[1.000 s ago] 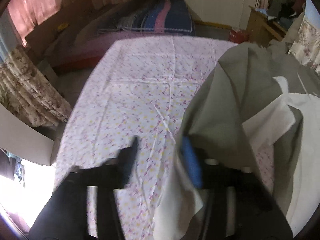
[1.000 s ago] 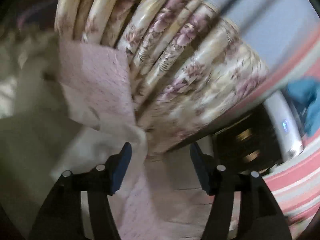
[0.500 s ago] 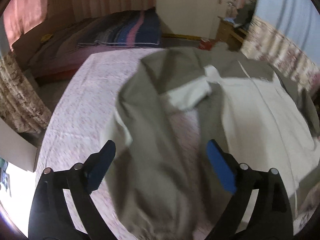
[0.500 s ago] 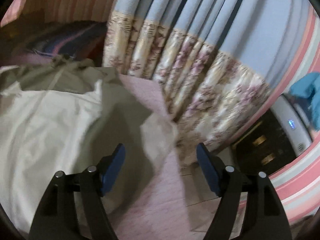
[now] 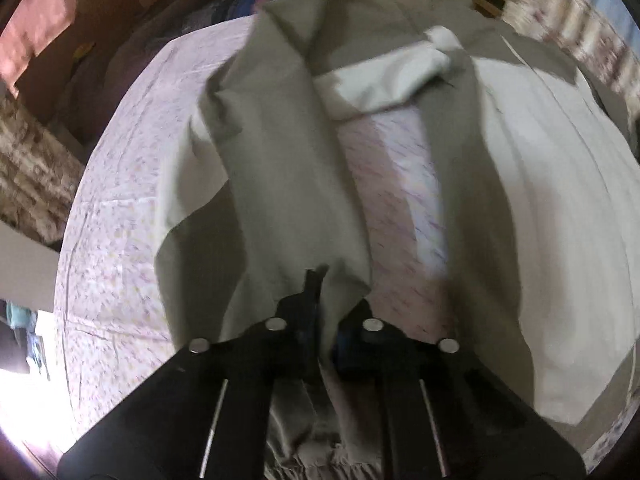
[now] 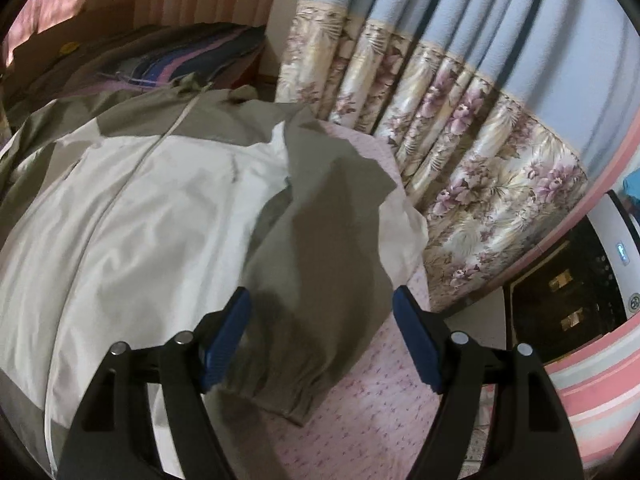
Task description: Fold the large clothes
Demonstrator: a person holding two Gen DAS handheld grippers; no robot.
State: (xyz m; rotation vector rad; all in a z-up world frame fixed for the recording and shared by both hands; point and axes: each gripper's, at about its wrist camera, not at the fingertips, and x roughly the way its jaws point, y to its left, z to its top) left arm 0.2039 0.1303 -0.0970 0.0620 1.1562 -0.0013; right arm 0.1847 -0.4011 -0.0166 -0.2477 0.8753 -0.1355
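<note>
**Left sleeve pinched, right sleeve waiting**

The big jacket (image 6: 152,216) lies flat on the bed (image 5: 120,184). The left hand-held gripper (image 5: 326,300) is squeezed tight on the left sleeve (image 5: 288,168), which runs long, straight away from it. The right hand-held gripper (image 6: 322,332) is wide open and holds nothing; the right sleeve (image 6: 320,264) cuff lies right between its fingers, so this hand is nearest

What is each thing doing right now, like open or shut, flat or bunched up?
left gripper: jaws shut, pinching the sleeve fabric.
right gripper: jaws open, one each side of the other sleeve, not closed.
jacket: spread on the bed, wrinkled, not folded yet.
left sleeve: lying along the sheet, creased.
right sleeve: lying flat, cuff gathered.
curtain: hanging, pleated.
</note>
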